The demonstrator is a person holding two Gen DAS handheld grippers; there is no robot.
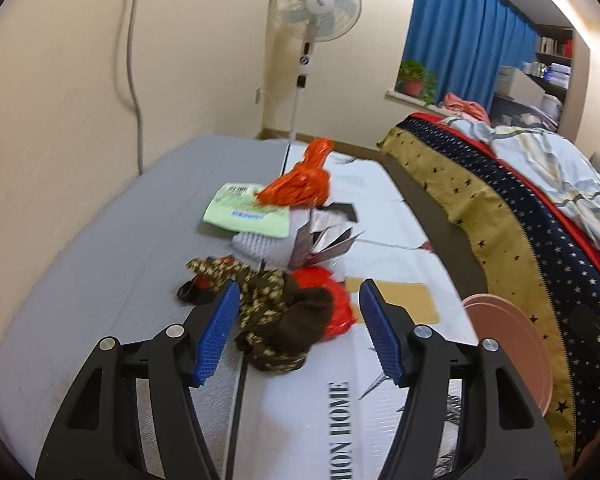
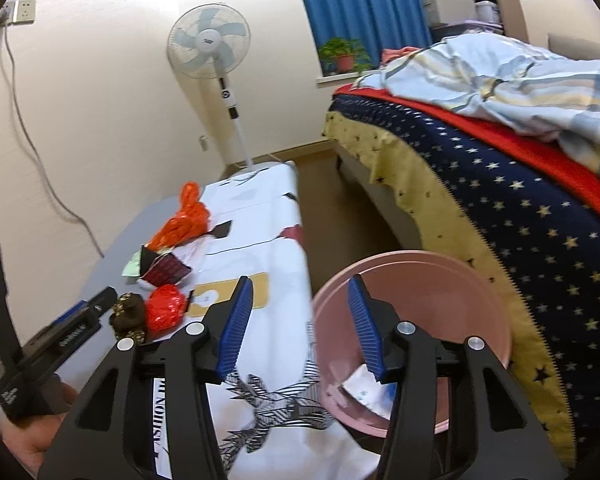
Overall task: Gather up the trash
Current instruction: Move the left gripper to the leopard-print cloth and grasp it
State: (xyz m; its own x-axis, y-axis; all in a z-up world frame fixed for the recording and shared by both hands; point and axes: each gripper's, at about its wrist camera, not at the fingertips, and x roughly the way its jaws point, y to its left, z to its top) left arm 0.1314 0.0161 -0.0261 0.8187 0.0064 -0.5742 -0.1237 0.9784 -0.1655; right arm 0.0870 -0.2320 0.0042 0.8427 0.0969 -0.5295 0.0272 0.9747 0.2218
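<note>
Left wrist: my left hand-held gripper (image 1: 296, 332) gapes empty above the brown patterned wrapper (image 1: 276, 316) on the surface (image 1: 100, 240) | Right wrist: my right hand-held gripper (image 2: 300, 328) parted, empty, over the pink bin (image 2: 476, 280) holding white paper (image 2: 360, 394).

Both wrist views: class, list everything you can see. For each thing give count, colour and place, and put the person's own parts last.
Orange plastic bag: one, orange, far end of the table.
Green packet: one, pale green, left of the orange bag.
Red wrapper: one, red, mid-table.
Brown patterned cloth: one, brown and tan, beside the red wrapper.
Pink basin: one, pink, between table and bed, paper inside.
Table: one, grey, partly under a white printed cover.
Fan: one, white, by the wall.
Bed: one, starred navy blanket.
Left gripper: blue pads, open.
Right gripper: blue pads, open.
</note>
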